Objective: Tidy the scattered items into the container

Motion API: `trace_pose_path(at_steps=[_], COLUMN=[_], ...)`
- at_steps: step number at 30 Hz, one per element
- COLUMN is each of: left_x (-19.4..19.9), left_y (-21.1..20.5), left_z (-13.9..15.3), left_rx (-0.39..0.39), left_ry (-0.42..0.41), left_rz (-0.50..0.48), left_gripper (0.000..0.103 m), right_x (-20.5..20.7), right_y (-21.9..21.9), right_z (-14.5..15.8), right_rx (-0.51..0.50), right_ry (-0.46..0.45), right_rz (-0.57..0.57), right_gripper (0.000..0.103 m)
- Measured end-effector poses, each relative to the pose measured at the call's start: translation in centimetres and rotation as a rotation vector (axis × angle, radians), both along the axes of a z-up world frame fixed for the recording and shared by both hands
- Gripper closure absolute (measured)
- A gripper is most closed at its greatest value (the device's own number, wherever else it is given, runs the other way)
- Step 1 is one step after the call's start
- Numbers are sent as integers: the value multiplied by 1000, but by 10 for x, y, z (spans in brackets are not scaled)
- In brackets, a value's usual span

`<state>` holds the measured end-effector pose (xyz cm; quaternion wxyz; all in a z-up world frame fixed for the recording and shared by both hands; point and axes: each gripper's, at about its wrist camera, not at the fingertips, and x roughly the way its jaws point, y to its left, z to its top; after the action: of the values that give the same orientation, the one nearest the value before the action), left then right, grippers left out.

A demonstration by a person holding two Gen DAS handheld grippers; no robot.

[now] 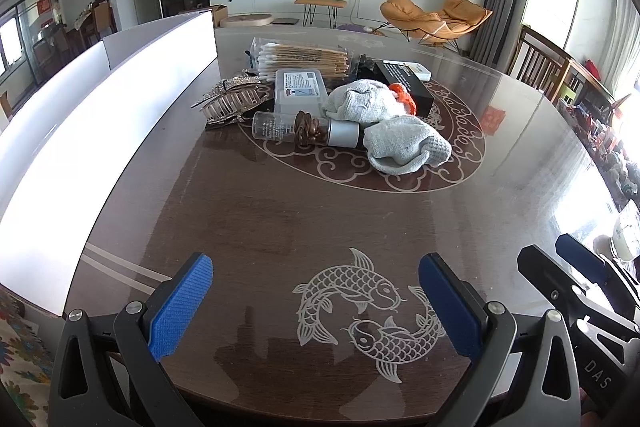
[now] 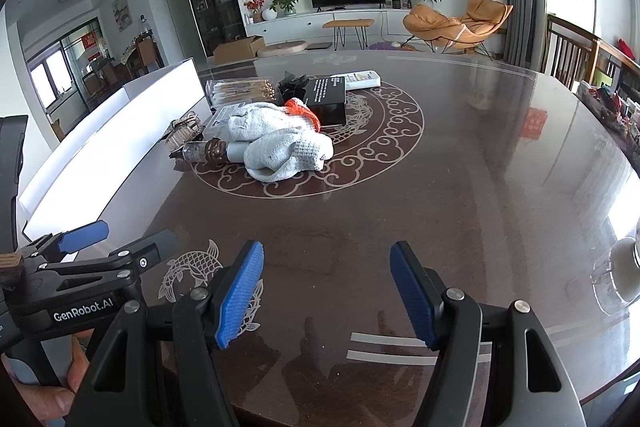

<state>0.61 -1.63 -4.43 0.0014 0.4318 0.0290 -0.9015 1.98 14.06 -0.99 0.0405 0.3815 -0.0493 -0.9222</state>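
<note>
A heap of items lies mid-table: grey knit gloves [image 1: 404, 143] [image 2: 286, 149] with an orange cuff, a clear bottle with a silver cap [image 1: 304, 131] [image 2: 212, 151], a gold hair claw [image 1: 230, 99], a clear plastic case [image 1: 300, 89], a pack of cotton swabs [image 1: 304, 59] [image 2: 244, 91] and a black box [image 1: 404, 83] [image 2: 328, 97]. The white container [image 1: 100, 131] [image 2: 112, 131] stands along the left. My left gripper [image 1: 316, 303] is open and empty near the front edge. My right gripper [image 2: 326, 291] is open and empty beside it.
The dark glossy table [image 1: 304, 211] has fish and cloud inlays. A white flat pack [image 2: 360, 79] lies behind the black box. A glass cup [image 2: 620, 275] stands at the right edge. Wooden chairs [image 2: 572, 51] stand on the far right.
</note>
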Motion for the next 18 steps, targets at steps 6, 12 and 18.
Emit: trace_pose_path(at_steps=[6, 12, 18], left_x=[-1, -1, -2], left_y=[1, 3, -3], left_z=[-1, -4, -5], left_rx=[-2, -6, -32], left_ry=[-4, -9, -7], left_rz=[0, -5, 6], left_gripper=[0, 0, 0], right_x=[-1, -1, -2], right_y=[0, -1, -1], right_z=[-2, -4, -6], right_rx=[-3, -5, -9], right_ry=[-2, -9, -12], right_rz=[0, 5, 6], right_gripper=[36, 36, 36])
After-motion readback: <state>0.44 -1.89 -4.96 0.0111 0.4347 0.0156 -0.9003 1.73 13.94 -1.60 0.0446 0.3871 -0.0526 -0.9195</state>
